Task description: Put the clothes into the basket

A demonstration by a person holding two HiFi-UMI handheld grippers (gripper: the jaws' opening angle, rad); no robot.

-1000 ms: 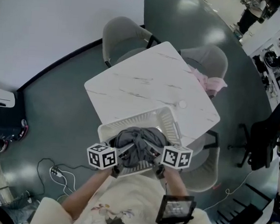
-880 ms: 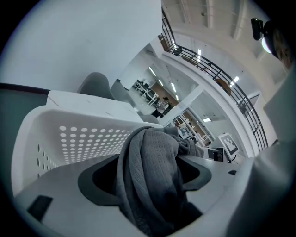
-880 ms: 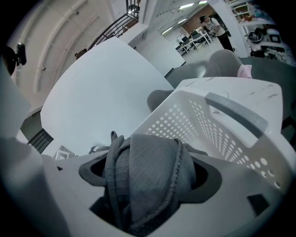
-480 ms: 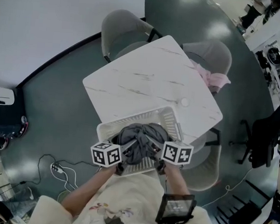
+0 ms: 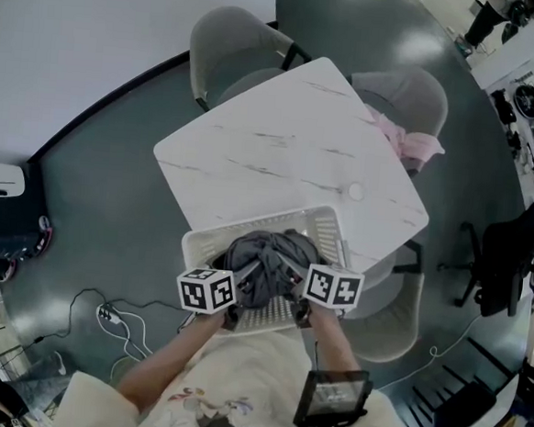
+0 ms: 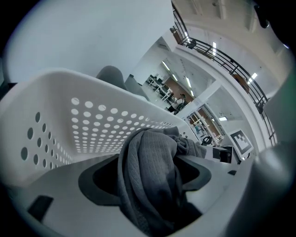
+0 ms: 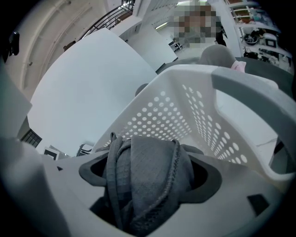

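A grey knitted garment [image 5: 267, 265] is bunched up inside the white perforated basket [image 5: 326, 226] at the near edge of the marble table [image 5: 290, 155]. My left gripper [image 5: 243, 287] is shut on the garment's left side, and the cloth [image 6: 150, 178] fills its jaws. My right gripper [image 5: 289, 288] is shut on the garment's right side, where a thick fold [image 7: 148, 178] sits between the jaws. Both grippers hold the cloth low, within the basket walls [image 6: 92, 125] [image 7: 185, 111].
Grey chairs [image 5: 233, 53] [image 5: 401, 90] stand round the table, one with a pink cloth [image 5: 410, 146] draped on it. Another chair [image 5: 397, 320] is at the near right. Cables [image 5: 116, 320] lie on the floor at the left.
Both grippers have stayed on the garment inside the basket. The head view has shifted slightly, so table and basket sit a little further left in the picture.
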